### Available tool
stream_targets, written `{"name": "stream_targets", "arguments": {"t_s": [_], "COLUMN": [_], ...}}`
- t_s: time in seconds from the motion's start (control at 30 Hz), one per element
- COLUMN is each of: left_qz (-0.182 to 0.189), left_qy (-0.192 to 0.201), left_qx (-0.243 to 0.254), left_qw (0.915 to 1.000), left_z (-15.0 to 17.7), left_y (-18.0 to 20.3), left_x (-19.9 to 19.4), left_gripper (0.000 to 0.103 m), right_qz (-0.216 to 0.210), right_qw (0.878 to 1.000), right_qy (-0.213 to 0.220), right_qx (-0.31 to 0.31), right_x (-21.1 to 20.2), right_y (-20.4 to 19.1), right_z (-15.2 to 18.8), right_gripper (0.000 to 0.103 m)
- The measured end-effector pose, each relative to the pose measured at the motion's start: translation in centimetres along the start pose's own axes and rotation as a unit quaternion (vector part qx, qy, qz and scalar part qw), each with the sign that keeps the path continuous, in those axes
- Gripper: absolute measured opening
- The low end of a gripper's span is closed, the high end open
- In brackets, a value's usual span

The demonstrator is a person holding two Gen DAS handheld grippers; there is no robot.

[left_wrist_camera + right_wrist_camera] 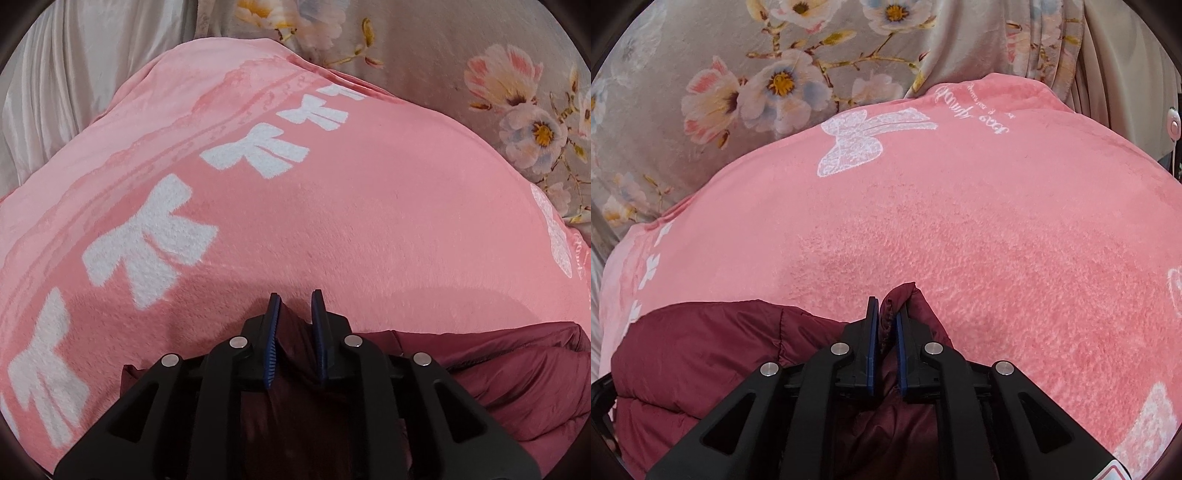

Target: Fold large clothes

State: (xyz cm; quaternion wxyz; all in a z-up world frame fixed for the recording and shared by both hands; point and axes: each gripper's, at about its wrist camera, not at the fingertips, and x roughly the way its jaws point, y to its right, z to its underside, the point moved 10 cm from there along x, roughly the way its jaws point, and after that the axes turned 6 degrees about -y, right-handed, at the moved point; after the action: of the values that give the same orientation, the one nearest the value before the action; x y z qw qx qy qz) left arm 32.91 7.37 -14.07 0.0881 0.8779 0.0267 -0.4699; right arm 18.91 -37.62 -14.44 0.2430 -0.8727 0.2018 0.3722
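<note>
Lying bunched on the pink blanket (369,206), the maroon jacket (701,343) looks barely folded — left gripper (295,306) parted around its cloth, right gripper (888,310) pinching a ridge.

Maroon jacket (701,350) on pink blanket (960,229).

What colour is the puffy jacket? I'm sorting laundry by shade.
Dark maroon jacket, lying on the pink blanket; the right wrist view shows it best.

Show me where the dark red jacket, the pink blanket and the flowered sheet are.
dark red jacket (701,332), right wrist view, quilted panel.
pink blanket (369,206), left wrist view, plain middle area.
flowered sheet (665,44), right wrist view, grey part near flowers.
</note>
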Motion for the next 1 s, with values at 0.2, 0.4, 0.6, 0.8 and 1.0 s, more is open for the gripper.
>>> {"name": "stream_targets", "arguments": {"t_s": [0.2, 0.4, 0.6, 0.8, 1.0], "left_qz": [0.004, -0.004, 0.044, 0.050, 0.039], "left_qy": [0.015, 0.074, 0.096, 0.037, 0.002], "left_qx": [-0.024, -0.026, 0.044, 0.090, 0.085], "left_qw": [0.9996, 0.9969, 0.9934, 0.9940, 0.9956], "left_z": [-0.8, -3.6, -3.3, 0.8, 3.8], "left_y": [-2.1, -4.6, 4.4, 11.0, 11.5], "left_x": [-2.1, -9.7, -14.3, -9.8, -4.7], "left_gripper": [0.045, 0.048, 0.049, 0.048, 0.048], "right_qz": [-0.025, -0.032, -0.086, -0.071, -0.064], "right_qw": [0.996, 0.992, 0.986, 0.975, 0.978], "right_qy": [0.057, 0.113, 0.098, 0.052, -0.003], "right_qx": [0.064, 0.045, -0.105, -0.205, -0.201], "right_x": [-3.9, -11.5, -12.9, -8.7, -3.8], "right_y": [2.9, 2.4, -10.5, -17.8, -17.0], "right_z": [-2.0, -3.7, -1.1, 2.5, 4.7], "right_gripper": [0.031, 0.034, 0.031, 0.031, 0.031]}}
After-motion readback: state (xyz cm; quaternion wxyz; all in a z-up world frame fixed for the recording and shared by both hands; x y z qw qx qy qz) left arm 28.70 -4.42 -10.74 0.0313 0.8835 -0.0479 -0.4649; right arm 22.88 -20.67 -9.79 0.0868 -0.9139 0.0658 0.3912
